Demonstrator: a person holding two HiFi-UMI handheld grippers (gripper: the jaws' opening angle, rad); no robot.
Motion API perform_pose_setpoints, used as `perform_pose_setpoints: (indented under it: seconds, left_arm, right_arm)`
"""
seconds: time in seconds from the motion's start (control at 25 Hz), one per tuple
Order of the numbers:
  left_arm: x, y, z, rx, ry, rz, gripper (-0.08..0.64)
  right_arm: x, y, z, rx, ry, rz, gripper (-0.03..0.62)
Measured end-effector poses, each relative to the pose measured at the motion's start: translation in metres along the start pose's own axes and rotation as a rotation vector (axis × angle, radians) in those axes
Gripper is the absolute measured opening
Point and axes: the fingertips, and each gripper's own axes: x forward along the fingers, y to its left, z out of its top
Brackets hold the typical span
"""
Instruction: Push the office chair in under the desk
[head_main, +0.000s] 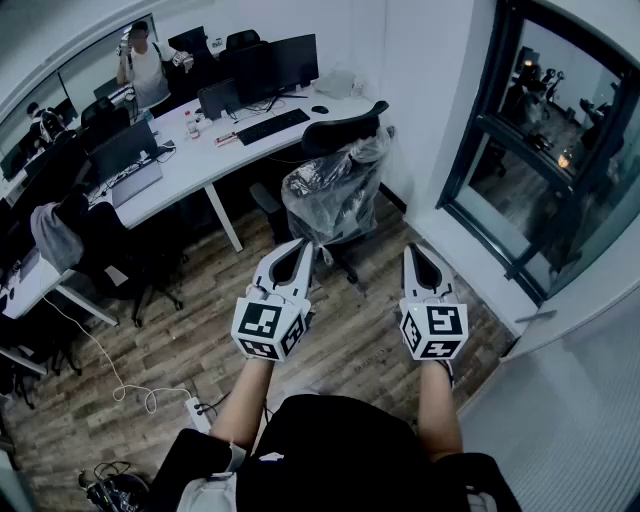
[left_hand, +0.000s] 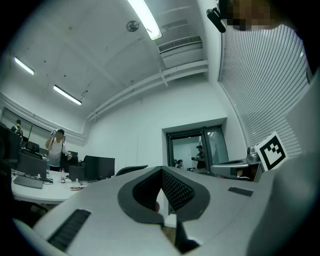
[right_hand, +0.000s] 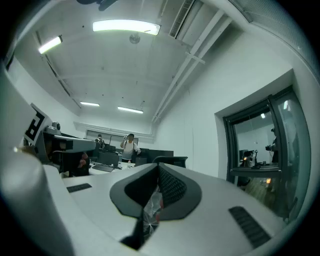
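Office chair (head_main: 335, 190) — plastic-wrapped — stands near the desk (head_main: 195, 170); left claw (head_main: 302, 245) and right claw (head_main: 414, 249) closed, empty.

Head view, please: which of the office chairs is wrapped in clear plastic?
The office chair nearest the window, pulled out from the white desk; chairs farther left show no plastic.

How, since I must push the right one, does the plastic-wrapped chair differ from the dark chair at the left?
The plastic-wrapped chair has clear film over its backrest; the dark chair is bare, a grey garment beside it. The plastic-wrapped chair stands by the right end of the white desk; the dark chair stands farther left. Both are black office chairs.
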Motion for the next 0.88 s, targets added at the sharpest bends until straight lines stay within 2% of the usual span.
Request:
perform_pose_setpoints:
  seconds: [0.16, 0.88]
  left_arm:
    - [0.002, -0.006, -0.001, 0.001, 0.006, -0.001, 0.012]
    - [0.025, -0.008, -0.010, 0.014, 0.024, 0.017, 0.012]
  right_arm:
    - [-0.002, -0.005, 0.000, 0.024, -0.004, 0.002, 0.023]
    - [0.008, -0.026, -0.010, 0.008, 0.018, 0.010, 0.023]
